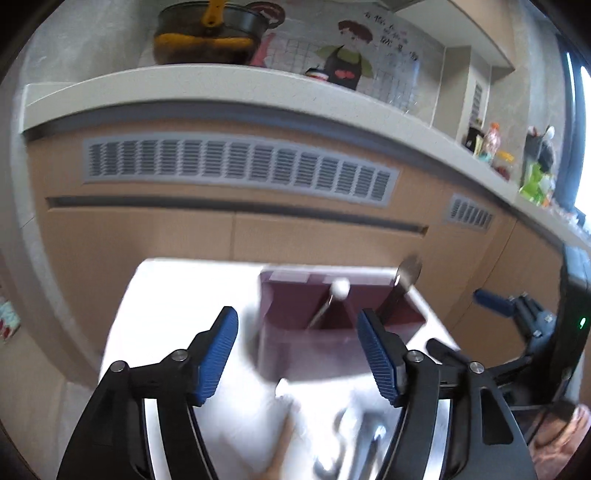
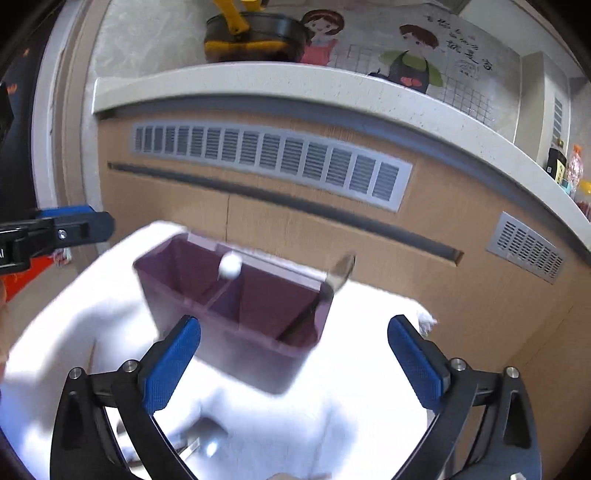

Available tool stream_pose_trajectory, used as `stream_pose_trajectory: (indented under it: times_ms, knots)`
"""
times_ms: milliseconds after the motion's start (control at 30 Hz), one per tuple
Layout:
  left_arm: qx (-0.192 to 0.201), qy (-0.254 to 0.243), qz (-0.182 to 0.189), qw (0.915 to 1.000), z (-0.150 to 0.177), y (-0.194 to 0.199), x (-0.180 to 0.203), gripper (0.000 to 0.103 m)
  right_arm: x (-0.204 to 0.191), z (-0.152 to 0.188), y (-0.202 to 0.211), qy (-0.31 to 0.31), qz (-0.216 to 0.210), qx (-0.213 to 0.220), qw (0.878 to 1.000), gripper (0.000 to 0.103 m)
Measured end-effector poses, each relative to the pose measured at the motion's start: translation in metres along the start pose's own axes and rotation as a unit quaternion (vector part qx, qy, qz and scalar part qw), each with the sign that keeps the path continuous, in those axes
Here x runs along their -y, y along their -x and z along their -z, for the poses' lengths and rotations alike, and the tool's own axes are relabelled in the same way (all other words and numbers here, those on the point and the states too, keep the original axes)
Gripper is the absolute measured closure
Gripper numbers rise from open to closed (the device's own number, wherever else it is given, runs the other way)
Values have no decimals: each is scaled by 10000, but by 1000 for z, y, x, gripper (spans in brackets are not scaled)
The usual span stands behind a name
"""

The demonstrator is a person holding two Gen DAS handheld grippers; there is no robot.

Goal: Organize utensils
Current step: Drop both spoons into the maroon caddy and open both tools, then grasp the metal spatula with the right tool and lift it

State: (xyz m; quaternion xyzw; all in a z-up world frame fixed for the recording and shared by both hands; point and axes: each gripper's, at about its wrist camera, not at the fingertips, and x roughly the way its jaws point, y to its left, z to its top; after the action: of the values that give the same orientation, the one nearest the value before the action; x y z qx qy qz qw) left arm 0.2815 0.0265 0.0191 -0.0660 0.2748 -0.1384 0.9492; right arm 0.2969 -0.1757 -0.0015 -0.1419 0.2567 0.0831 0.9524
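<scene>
A purple divided utensil holder [image 1: 314, 354] [image 2: 240, 350] stands on a table covered with a white cloth [image 1: 166, 314]. A utensil with a white ball end [image 1: 340, 288] [image 2: 229, 265] leans in its middle compartment. A metal spoon [image 1: 408, 271] [image 2: 341, 273] sticks up from its right compartment. Several loose metal utensils [image 1: 369, 439] lie blurred on the cloth under my left gripper [image 1: 295, 315], which is open with nothing between its pads. My right gripper [image 2: 294, 322] is open wide and empty, just short of the holder. Each gripper shows at the edge of the other's view.
Behind the table runs a wooden cabinet front [image 2: 332, 236] with grey vent grilles [image 1: 240, 166]. Its pale countertop [image 1: 221, 79] carries a dark pot with yellow handles [image 1: 210, 33] and bottles at the far right [image 1: 493, 142]. The cloth's far edge lies just behind the holder.
</scene>
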Motion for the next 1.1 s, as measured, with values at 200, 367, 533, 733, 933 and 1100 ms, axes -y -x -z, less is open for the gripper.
stream_pose_trajectory:
  times_ms: [200, 367, 533, 733, 933, 1100]
  knots:
    - [-555, 119, -181, 9982, 61, 15, -17, 35, -20, 37, 0, 238, 178, -645, 9975, 2]
    - [-929, 160, -449, 9945, 102, 23, -26, 34, -35, 62, -4, 229, 150, -918, 9954, 1]
    - [-1062, 324, -599, 9920, 124, 29, -33, 34, -46, 80, -17, -348, -318, -1563, 9866, 2]
    - [-1068, 369, -596, 9918, 127, 30, -33, 34, -47, 86, -37, -1352, -571, -2113, 9663, 57]
    - [-1097, 336, -518, 9921, 126, 28, -28, 33, -47, 83, -49, -2103, -585, -2246, 9497, 56]
    - [-1134, 285, -477, 9920, 126, 27, -25, 33, -55, 80, -52, -1887, -464, -2180, 9564, 72]
